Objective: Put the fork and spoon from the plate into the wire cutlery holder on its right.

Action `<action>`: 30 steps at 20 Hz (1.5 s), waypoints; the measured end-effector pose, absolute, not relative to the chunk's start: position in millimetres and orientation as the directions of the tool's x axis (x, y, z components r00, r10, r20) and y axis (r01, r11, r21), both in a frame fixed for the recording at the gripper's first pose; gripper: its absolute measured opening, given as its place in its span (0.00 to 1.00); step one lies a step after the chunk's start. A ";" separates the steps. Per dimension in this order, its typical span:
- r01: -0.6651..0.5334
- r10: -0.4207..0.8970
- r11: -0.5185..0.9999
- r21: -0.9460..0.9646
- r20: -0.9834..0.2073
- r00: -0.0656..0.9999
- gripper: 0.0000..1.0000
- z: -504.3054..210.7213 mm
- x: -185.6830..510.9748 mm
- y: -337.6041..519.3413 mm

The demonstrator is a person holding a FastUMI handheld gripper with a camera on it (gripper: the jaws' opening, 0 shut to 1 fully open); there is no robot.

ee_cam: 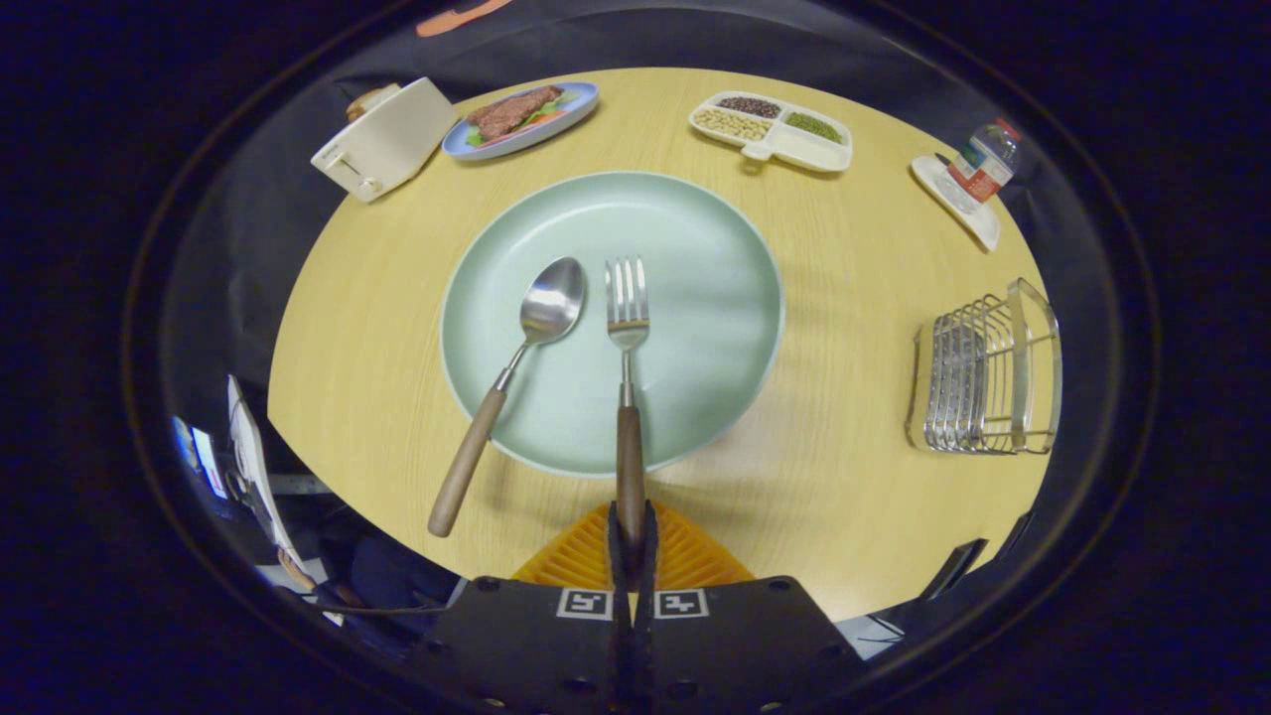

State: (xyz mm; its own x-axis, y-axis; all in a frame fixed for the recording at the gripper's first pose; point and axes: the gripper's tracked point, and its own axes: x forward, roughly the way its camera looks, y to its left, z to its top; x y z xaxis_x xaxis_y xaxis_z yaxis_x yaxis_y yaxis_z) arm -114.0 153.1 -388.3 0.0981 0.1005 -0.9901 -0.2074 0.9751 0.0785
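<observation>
A pale green plate [695, 298] lies in the middle of the round wooden table. On it rests a fork [627, 328] with a wooden handle, tines pointing away from me. My gripper [632, 531] is shut on the near end of the fork's handle, both fingers pressing on it. Left of the fork lies a spoon [516, 367], bowl on the plate, its wooden handle slanting off the plate's rim over the table. The wire cutlery holder [983, 377] stands to the right of the plate, near the table's edge.
At the far side of the table stand a cream toaster [382, 139], a blue plate of food [521, 119] and a white divided tray of beans [775, 129]. A bottle [983, 159] lies on a small white dish at the far right.
</observation>
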 end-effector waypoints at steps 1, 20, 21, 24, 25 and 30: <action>-0.205 0.107 0.975 0.086 -0.990 0.094 0.00 -387.4 -114.7 152.9; -0.202 0.272 0.953 0.225 -0.929 0.250 0.00 -253.4 -81.4 126.6; -0.193 0.276 0.954 0.230 -0.926 0.259 0.00 -245.9 -77.9 117.6; -0.140 0.259 0.964 0.228 -0.925 0.279 0.00 -234.2 -67.7 82.8; -0.120 0.245 0.968 0.219 -0.926 0.287 0.00 -233.2 -67.2 67.7; -0.047 0.189 0.982 0.184 -0.938 0.289 0.00 -229.1 -66.4 5.9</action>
State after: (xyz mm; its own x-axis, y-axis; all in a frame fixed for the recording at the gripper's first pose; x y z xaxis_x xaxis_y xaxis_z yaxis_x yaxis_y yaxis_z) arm -66.4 5.9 -229.1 0.2890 0.1894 -0.9384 -0.0474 0.9819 0.1836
